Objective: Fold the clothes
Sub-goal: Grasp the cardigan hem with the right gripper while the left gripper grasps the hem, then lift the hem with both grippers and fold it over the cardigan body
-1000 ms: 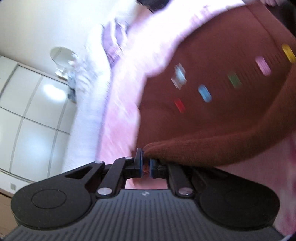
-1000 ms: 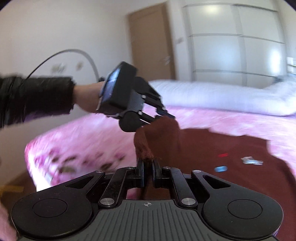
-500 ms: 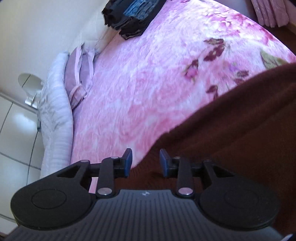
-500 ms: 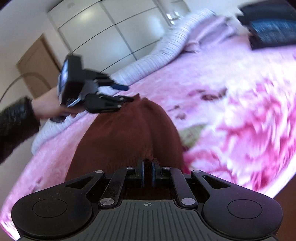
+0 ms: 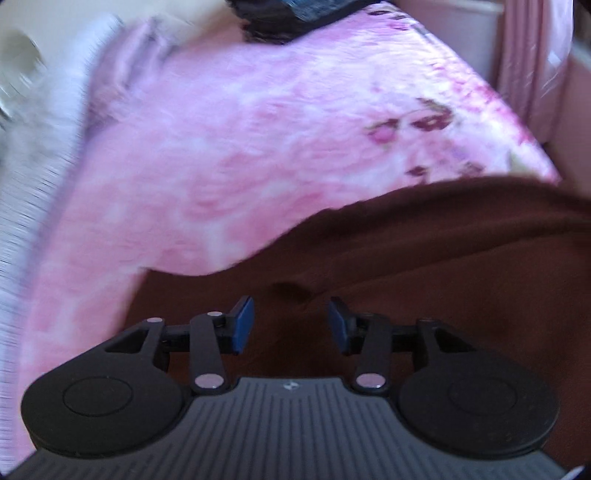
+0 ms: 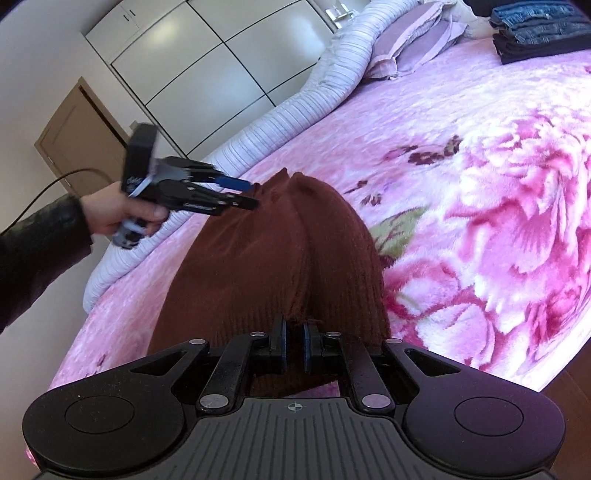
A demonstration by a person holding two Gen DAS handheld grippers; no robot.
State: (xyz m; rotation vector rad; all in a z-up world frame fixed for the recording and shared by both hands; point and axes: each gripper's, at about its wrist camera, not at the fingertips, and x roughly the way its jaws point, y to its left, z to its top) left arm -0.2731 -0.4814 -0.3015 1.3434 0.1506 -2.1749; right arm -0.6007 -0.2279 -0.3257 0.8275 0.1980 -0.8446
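A brown knit sweater (image 6: 266, 258) lies folded in a long hump on the pink floral bedspread (image 6: 480, 155). My right gripper (image 6: 294, 343) is shut on its near edge, with knit fabric pinched between the blue pads. The left gripper (image 6: 251, 192), held by a hand in a dark sleeve, hovers open at the sweater's far end, touching nothing. In the left wrist view, the left gripper (image 5: 291, 321) stands wide open just above the sweater (image 5: 443, 266), nothing between its pads.
A stack of folded dark clothes (image 6: 543, 29) sits at the far corner of the bed, beside lilac pillows (image 6: 406, 48) and a rolled white duvet (image 6: 295, 110). The wardrobe (image 6: 207, 66) and a door (image 6: 81, 136) stand behind. The bed's edge drops off at the right.
The left gripper let go of the sweater, opened wide and drew back a little. The right gripper stayed shut on the hem as the sweater settled onto the bed.
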